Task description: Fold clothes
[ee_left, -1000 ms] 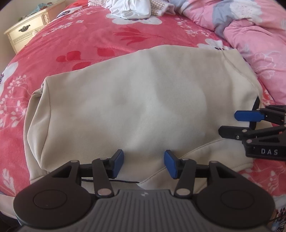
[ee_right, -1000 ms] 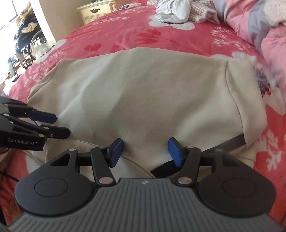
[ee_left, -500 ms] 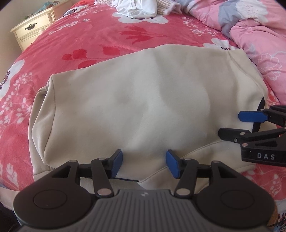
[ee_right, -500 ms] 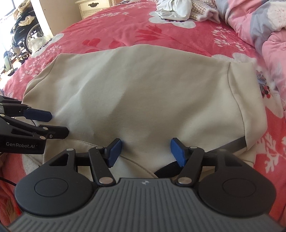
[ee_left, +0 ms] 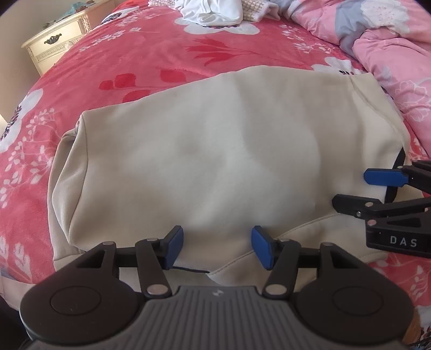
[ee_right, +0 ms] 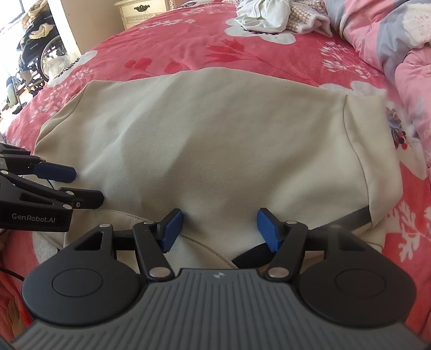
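Your left gripper [ee_left: 216, 247] has its two blue rubber pads about half apart. They have just been opening a bit more, and nothing is pinched between them; only the soft cloth lies below. Your right gripper [ee_right: 219, 228] is the same: blue pads about half apart, just opened a little, holding nothing.

Both point down at the near edge of the soft cream sweatshirt [ee_left: 215, 150]. It is folded into a fat, smooth block with rounded sides. It lies flat on the fuzzy red blanket with white flowers [ee_left: 150, 53]. At its near edge you can see a curved seam and a thin black cord [ee_left: 188, 270]. In the right view a dark grey band [ee_right: 347, 220] runs along the near right corner.

Your two grippers sit side by side, near each other.

Farther back lie a crumpled white cloth [ee_left: 212, 10] and a puffy pink quilt [ee_left: 388, 45]. A cream wooden drawer chest [ee_left: 54, 43] stands beside the bed.
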`<state>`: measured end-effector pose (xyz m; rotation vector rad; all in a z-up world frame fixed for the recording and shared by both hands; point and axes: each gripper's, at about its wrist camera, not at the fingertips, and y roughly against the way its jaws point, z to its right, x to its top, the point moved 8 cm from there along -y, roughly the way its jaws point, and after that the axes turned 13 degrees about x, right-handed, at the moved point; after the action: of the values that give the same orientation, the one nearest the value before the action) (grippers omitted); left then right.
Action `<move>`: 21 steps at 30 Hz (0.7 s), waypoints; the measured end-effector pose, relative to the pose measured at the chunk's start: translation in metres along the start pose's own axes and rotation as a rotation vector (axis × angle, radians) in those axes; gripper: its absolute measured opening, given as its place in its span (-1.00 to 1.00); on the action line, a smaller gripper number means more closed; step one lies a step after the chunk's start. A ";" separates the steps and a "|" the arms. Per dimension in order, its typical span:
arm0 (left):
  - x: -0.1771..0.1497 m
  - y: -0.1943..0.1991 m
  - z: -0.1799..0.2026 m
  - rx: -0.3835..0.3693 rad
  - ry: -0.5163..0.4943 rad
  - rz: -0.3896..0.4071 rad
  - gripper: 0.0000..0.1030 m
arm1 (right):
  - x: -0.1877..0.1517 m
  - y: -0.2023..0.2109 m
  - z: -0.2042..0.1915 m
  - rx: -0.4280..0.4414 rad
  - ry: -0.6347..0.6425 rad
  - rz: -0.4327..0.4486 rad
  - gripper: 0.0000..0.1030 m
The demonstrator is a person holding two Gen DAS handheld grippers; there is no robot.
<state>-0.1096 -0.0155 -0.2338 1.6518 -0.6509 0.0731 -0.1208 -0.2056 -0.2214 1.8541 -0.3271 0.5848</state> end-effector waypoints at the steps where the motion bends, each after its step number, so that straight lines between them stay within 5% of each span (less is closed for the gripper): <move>1: 0.000 0.000 0.000 0.001 0.001 -0.001 0.13 | 0.000 0.000 0.000 0.000 0.001 0.000 0.19; 21: -0.003 0.004 -0.006 -0.020 0.015 0.042 0.17 | 0.001 0.001 -0.001 0.001 0.020 -0.003 0.19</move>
<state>-0.1117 -0.0092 -0.2305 1.6169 -0.6730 0.1089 -0.1208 -0.2050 -0.2195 1.8480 -0.3114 0.6010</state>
